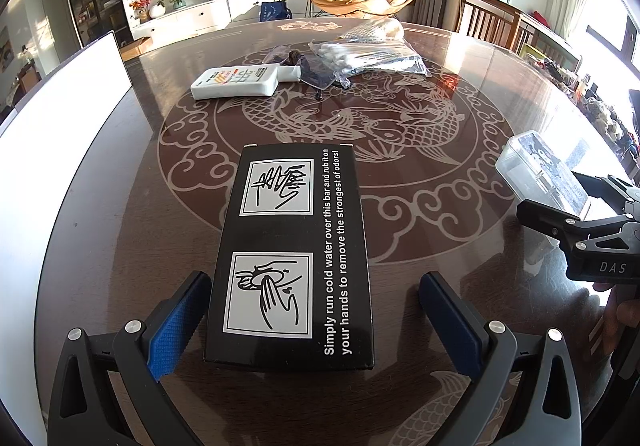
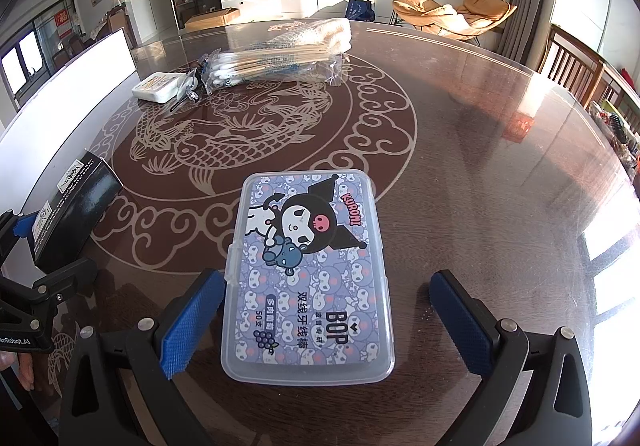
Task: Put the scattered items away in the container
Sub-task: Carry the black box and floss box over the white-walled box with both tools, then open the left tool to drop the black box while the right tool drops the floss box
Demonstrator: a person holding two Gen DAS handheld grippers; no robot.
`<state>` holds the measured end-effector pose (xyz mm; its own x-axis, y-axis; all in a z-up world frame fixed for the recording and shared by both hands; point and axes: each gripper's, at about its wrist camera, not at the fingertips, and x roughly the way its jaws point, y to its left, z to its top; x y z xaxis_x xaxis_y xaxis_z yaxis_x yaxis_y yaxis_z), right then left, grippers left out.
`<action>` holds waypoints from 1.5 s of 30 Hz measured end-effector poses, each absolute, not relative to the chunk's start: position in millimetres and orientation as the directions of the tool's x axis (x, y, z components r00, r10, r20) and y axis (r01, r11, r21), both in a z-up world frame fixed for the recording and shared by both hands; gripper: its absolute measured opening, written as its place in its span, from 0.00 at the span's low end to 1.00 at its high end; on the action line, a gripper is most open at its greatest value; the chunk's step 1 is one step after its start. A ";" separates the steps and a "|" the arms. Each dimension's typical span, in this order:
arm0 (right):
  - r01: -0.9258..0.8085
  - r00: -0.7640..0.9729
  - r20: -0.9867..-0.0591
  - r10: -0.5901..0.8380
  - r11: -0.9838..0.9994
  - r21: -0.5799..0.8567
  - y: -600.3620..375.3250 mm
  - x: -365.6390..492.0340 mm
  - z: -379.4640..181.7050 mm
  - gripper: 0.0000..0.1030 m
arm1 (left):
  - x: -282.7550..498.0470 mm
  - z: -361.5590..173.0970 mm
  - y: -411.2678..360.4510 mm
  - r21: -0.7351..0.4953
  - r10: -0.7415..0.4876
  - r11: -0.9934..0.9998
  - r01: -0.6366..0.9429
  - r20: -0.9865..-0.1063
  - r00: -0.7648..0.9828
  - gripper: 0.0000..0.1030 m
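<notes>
Black box (image 1: pixel 290 258) between spread left gripper (image 1: pixel 316 322) fingers (untouched).

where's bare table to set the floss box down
The wide stretch right of the floss box, out to the table's edge, is bare, as is the fish medallion between both boxes and the far pile. Crowded: cotton swabs, white bottle.

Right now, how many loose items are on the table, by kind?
Boxes: 2, the black box and the clear floss case
Bottles: 1, the white bottle
Swab bags: 1
Towels: 1, a rolled towel behind the swabs
Small dark items by the bottle: too tangled to count
Total: 5 clear items
</notes>
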<state>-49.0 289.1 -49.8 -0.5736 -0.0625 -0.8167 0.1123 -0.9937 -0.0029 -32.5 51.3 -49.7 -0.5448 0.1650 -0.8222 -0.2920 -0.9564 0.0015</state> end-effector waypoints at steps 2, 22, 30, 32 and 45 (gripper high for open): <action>0.114 -0.575 -0.816 -0.062 -0.994 -0.004 289.2 -49.0 -49.6 0.98 | -33.2 -48.4 50.8 0.002 0.170 -0.954 -0.300 -0.821 -0.545 0.95; 0.300 -0.633 -0.678 -0.373 -0.926 0.229 216.7 23.1 -7.2 0.59 | 24.7 2.9 -20.6 -0.268 0.311 -0.949 -0.165 -0.710 -0.631 0.56; 0.551 -0.603 -0.585 -0.542 -0.813 0.186 92.0 -12.8 76.8 0.59 | 20.5 96.0 -138.1 -0.233 0.219 -0.968 -0.090 -0.620 -0.753 0.56; 0.610 -0.585 -0.563 -0.584 -0.774 0.170 48.7 -31.1 98.8 0.59 | 4.6 108.6 -183.0 -0.205 0.154 -0.978 -0.028 -0.629 -0.762 0.56; 0.724 -0.451 -0.704 -0.548 -0.686 0.069 -209.6 -180.9 84.0 0.65 | -126.5 55.8 -361.9 -0.148 -0.049 -0.946 0.290 -0.815 -0.577 0.57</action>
